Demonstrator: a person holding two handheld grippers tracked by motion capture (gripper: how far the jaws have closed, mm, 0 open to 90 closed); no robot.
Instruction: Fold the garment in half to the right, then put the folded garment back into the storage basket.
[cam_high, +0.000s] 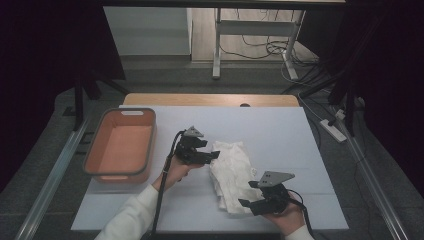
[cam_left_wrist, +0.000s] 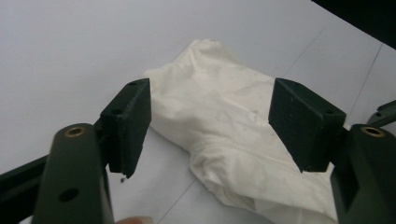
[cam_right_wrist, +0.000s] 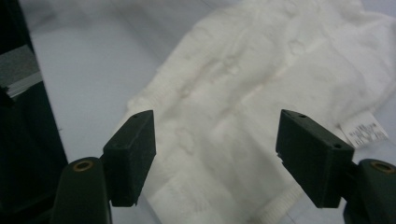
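On the pale blue table top (cam_high: 280, 130), both tools gape beside the white cloth (cam_high: 231, 175).

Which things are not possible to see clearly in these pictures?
- Label on the white garment, right gripper view: print too small and blurred to read.
- Garment's near edge, high view: covered by the right gripper.
- Orange bin, high view: its near inner wall is hidden by its own rim.
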